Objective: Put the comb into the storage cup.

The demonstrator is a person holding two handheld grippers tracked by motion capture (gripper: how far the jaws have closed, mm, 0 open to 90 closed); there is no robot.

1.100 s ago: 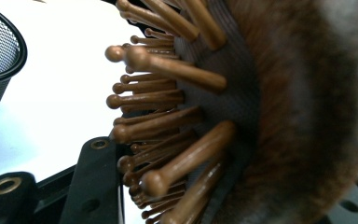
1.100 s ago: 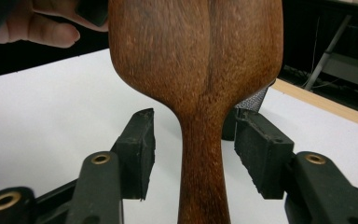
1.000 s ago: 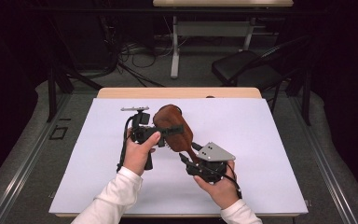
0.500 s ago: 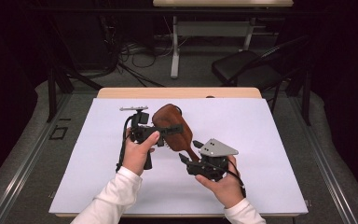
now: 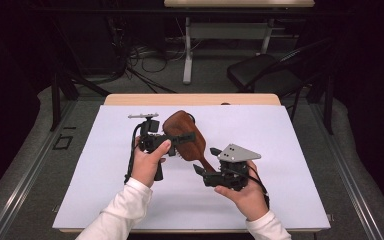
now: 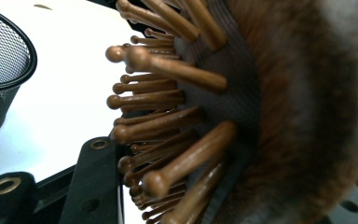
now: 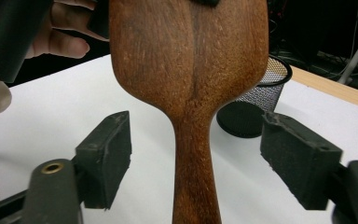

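Wooden hairbrush [image 5: 182, 135] hangs above the white counter [image 5: 290, 165], near the mesh cup [image 7: 265, 88], its head clamped in the left gripper [image 5: 180, 140]. Right gripper [image 5: 205, 160] jaws, just opening, straddle the handle untouched; back off straight, without bumping it.

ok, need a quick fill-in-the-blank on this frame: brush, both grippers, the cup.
1. The left gripper is shut on the wooden hairbrush at its ____.
2. The right gripper has just been opening; its pads stand ____ the handle.
3. The black cup behind the brush is made of ____.

Missing: head; apart from; mesh
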